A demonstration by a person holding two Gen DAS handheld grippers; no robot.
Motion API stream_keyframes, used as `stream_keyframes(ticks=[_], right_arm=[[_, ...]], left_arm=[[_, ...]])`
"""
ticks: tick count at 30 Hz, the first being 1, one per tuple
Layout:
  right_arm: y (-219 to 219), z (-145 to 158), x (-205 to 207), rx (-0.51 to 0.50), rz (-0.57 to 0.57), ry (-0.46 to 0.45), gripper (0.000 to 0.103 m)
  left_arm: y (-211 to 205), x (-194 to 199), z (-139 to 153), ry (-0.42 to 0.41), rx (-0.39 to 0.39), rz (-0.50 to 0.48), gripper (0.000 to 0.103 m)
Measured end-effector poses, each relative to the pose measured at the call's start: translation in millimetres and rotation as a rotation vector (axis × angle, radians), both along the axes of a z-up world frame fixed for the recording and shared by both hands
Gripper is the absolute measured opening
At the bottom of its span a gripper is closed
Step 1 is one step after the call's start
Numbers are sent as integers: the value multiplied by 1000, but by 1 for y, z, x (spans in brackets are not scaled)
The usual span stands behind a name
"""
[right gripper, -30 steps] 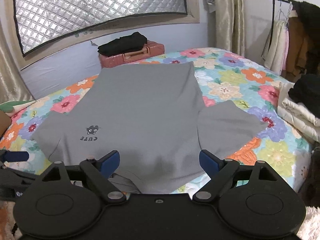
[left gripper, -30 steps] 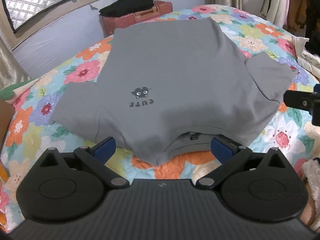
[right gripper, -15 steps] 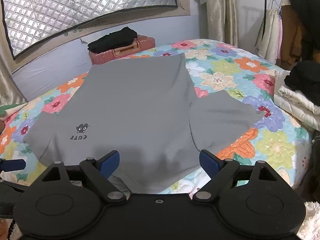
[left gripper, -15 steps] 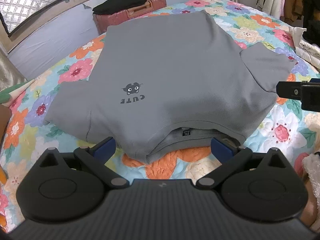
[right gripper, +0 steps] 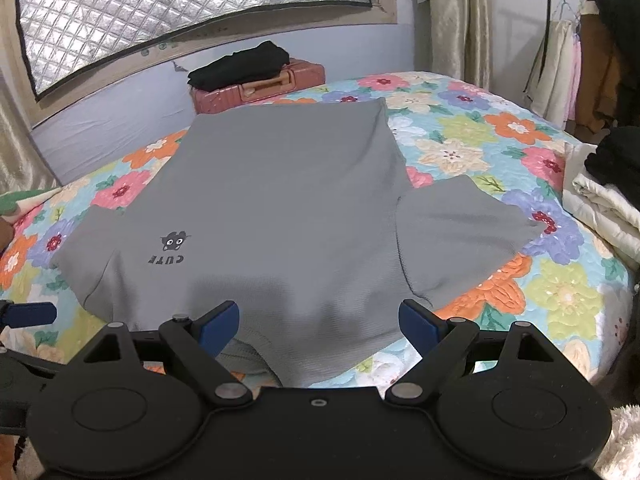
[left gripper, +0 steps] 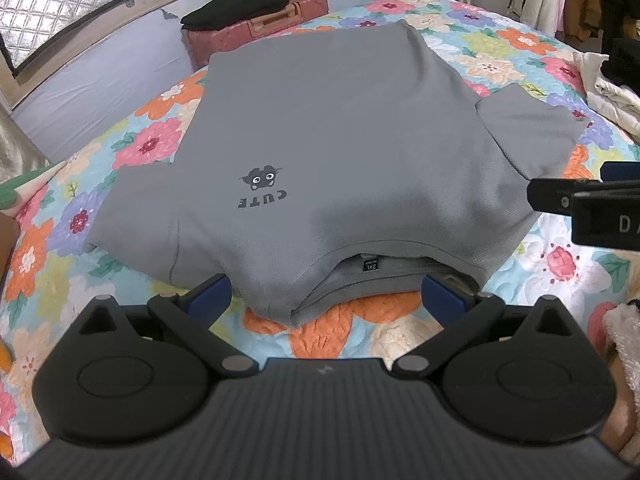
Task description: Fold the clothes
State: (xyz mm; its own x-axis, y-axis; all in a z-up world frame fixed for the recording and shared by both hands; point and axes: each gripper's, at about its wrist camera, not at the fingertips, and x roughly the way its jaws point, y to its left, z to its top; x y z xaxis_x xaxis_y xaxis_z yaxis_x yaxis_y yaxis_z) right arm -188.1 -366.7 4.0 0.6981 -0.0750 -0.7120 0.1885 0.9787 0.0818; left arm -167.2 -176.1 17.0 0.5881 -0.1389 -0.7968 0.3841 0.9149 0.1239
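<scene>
- Left gripper: jaws spread wide, nothing between them; blue fingertips sit at the near edge of the shirt's collar end.
- Right gripper: jaws likewise parted and empty, poised over the near right shoulder of the shirt.
- Grey T-shirt: lies flat, front up, on the bed, collar toward the cameras, hem at the far side, both short sleeves spread out. Small cartoon print with the word "CUTE" on the chest; size label visible inside the neckline.
- Floral quilt: covers the bed beneath the shirt.
- Folded pale bedding: right edge of bed, dark garment on top.
- Pink suitcase: beyond the bed, by the wall, black folded clothing on top.
- Quilted silver window cover: far wall.
</scene>
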Motion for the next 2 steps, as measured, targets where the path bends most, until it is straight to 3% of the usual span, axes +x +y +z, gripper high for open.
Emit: stream_keyframes(ticks=[2], right_arm=[[1,1,0,-2,3,-1,90]], left_arm=[[1,1,0,6,-2,4,103]])
